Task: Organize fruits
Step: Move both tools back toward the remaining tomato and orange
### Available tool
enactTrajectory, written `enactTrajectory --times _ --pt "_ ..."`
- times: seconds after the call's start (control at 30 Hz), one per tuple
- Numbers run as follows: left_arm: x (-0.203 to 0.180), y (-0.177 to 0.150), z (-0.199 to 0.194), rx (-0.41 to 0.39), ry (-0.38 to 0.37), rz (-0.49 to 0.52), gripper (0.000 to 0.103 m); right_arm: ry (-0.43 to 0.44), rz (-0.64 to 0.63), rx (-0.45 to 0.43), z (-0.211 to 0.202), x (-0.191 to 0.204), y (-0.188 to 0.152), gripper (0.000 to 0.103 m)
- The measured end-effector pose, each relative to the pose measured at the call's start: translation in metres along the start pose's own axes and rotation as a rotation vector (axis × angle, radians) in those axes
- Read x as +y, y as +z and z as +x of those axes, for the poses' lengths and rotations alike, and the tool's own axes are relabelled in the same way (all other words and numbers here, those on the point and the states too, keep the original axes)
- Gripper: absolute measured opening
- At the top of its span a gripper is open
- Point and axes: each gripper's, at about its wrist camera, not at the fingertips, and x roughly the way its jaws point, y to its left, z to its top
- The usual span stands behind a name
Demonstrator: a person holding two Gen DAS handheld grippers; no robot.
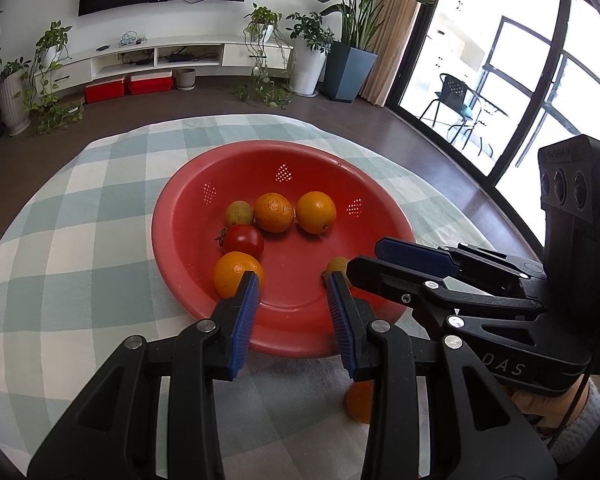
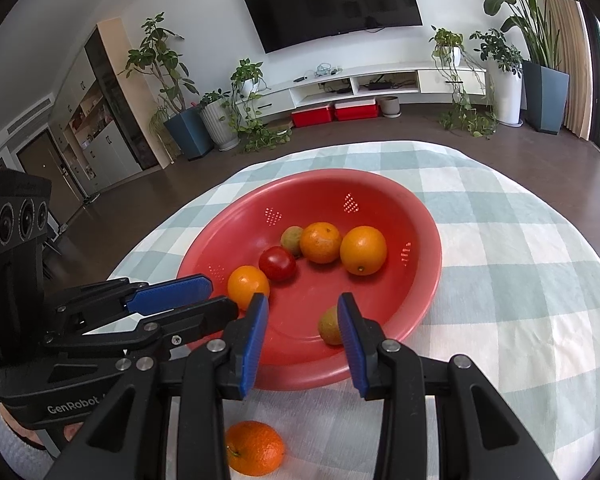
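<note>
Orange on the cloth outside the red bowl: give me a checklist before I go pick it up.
1. The orange lies free on the cloth: ok.
2. Right gripper empty, fingers apart: ok.
3. Left gripper empty: ok.
4. Right gripper aimed at the orange: not ok, it points into the red bowl.
5. Bare space in the bowl: ok.
6. Finger gap wide enough for the orange: cannot tell.
</note>
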Motion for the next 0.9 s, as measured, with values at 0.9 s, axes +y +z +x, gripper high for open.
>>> enactTrajectory --times 0.9 --pt "-0.017 -0.028 -0.048 -0.056 -0.008 -0.034 0.035 -0.020 -0.052 -0.032 -0.042 0.028 -0.025 0.041"
